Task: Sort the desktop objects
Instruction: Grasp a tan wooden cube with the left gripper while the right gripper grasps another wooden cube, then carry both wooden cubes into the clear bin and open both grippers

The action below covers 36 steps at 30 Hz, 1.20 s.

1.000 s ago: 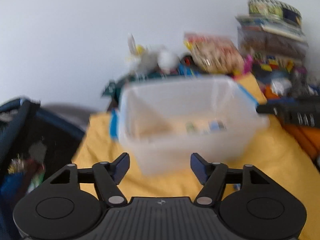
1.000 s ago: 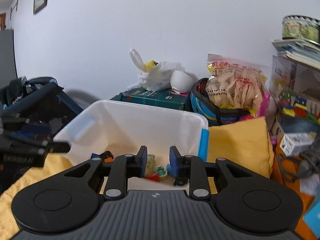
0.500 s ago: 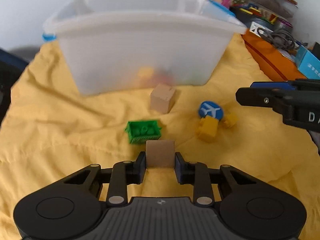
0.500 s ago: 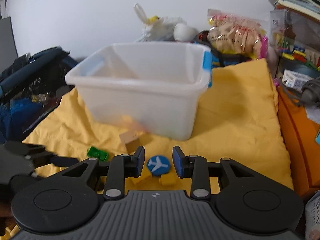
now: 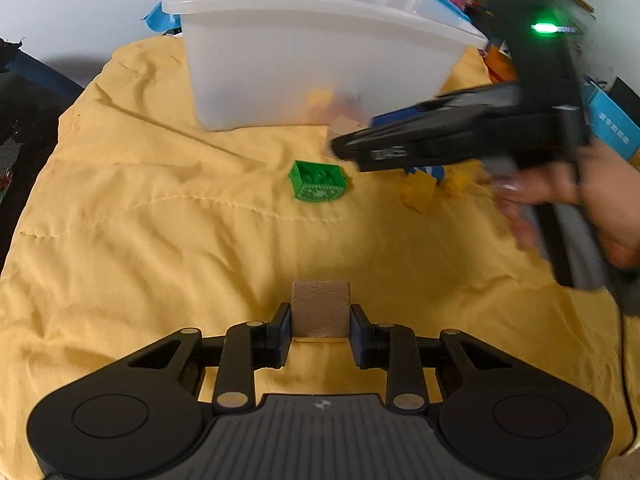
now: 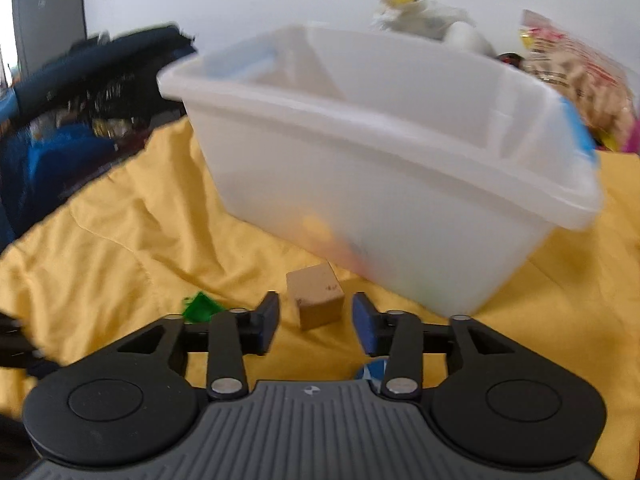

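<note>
My left gripper (image 5: 320, 322) is shut on a wooden cube (image 5: 320, 308) just above the yellow cloth (image 5: 160, 240). My right gripper (image 6: 316, 320) is open, its jaws on either side of a second wooden cube (image 6: 318, 298) that lies on the cloth in front of the translucent white bin (image 6: 400, 168). In the left wrist view the right gripper (image 5: 460, 136) reaches in from the right over that cube (image 5: 344, 128). A green brick (image 5: 318, 181) and a yellow block (image 5: 418, 196) lie nearby. The bin (image 5: 304, 52) holds several coloured pieces.
A blue disc (image 6: 370, 372) peeks out under my right gripper. Dark bags (image 6: 80, 92) lie left of the cloth. Snack bags (image 6: 572, 76) and clutter stand behind the bin. A blue box (image 5: 612, 128) sits at the right edge.
My right gripper has opened and swung left from the blue airplane disc to the wooden cube by the bin. My left gripper stays shut on its cube and has drawn back.
</note>
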Tool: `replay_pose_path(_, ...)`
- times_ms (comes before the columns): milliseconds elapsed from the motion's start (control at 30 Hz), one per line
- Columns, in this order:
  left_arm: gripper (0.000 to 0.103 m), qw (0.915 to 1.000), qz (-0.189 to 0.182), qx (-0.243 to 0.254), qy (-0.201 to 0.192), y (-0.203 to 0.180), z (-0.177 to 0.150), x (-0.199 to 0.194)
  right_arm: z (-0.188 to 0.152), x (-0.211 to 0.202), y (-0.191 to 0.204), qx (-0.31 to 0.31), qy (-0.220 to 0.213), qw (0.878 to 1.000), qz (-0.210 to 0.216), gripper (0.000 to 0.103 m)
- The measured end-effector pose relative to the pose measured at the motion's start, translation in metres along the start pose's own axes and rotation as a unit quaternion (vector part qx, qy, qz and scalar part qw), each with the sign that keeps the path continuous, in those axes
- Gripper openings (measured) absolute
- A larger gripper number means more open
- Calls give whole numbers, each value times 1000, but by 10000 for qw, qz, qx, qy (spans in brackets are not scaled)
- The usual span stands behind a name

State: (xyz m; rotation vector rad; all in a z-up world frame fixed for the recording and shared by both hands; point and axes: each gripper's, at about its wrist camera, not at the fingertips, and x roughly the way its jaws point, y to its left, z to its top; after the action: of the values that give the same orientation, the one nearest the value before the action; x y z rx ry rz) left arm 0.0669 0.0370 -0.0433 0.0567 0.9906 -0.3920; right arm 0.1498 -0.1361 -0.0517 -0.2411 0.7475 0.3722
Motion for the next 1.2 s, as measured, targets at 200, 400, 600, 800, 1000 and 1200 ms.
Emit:
replay_pose_path(200, 33, 10000, -8, -77, -15, 2, -5, 0, -2, 18, 2, -24, 279, 9994, 190, 37)
replay_pose_path(400, 35, 9998, -1, 171, -103, -2, -12, -3, -5, -43, -1, 311, -169, 9994, 35, 36)
replay_pose_path(600, 39, 9992, 68, 309, -236, -5, -13, 0, -55, -86, -7, 816, 182, 9961, 275, 37)
replay_pose_path(800, 33, 9970, 166, 662, -363, -12, -15, 3, -92, -83, 2, 983, 614, 9931, 171, 37)
replay_pose_path(1000, 33, 9977, 68, 605, -307, -10, -11, 0, -97, -83, 14, 730, 445, 9963, -73, 41)
replay_pose_path(1200, 33, 9948, 75, 654, -775, -10, 26, -27, -80, -91, 20, 559, 387, 9977, -32, 34)
